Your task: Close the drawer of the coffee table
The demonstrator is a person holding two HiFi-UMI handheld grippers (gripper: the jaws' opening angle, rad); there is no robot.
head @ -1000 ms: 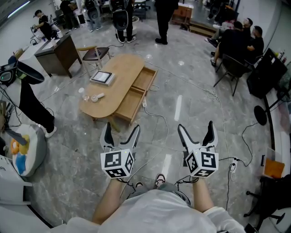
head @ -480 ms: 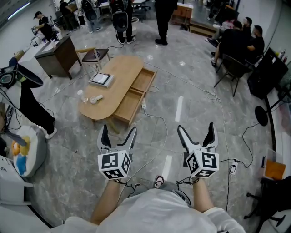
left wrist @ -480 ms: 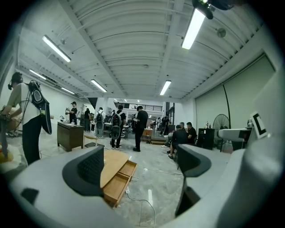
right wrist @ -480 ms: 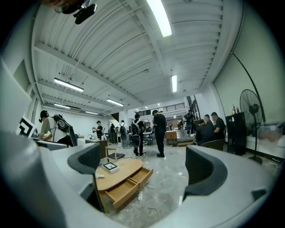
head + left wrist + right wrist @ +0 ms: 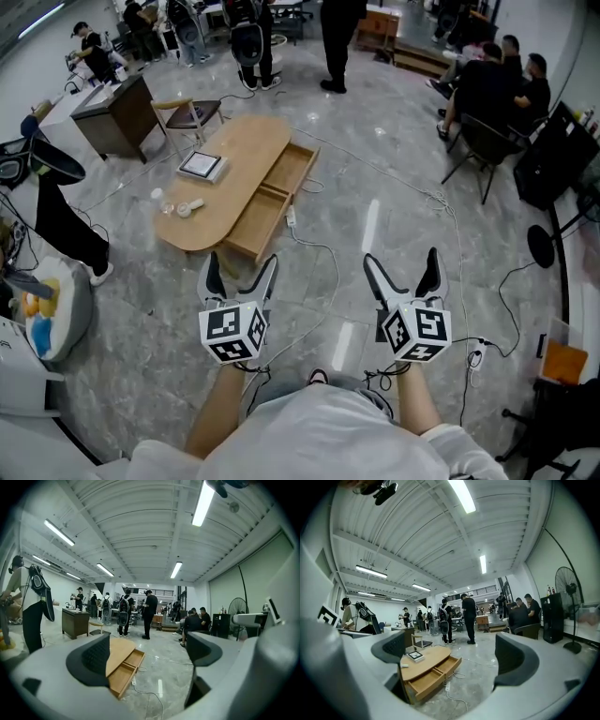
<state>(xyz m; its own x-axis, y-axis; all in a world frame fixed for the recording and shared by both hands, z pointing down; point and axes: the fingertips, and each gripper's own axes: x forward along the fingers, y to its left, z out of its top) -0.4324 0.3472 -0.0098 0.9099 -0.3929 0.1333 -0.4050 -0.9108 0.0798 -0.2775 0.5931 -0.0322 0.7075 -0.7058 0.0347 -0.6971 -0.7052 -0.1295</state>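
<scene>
A low wooden coffee table (image 5: 230,173) (image 5: 421,662) stands on the grey floor ahead and to the left. Two drawers are pulled out on its right side: the near drawer (image 5: 258,220) (image 5: 120,678) and the far drawer (image 5: 298,166) (image 5: 450,663). Both look empty. My left gripper (image 5: 237,273) is open, held in the air just short of the near drawer's corner. My right gripper (image 5: 402,271) is open too, further right over bare floor. Nothing is between either pair of jaws.
A tablet (image 5: 201,165), a cup (image 5: 157,197) and a small white object (image 5: 188,206) lie on the tabletop. White cables (image 5: 314,253) and a power strip (image 5: 292,217) trail across the floor by the drawers. A chair (image 5: 183,114), a dark cabinet (image 5: 114,114) and several people stand beyond.
Both grippers have moved forward toward the table. The table and drawers sit slightly closer to the left gripper. The drawers have not moved.
</scene>
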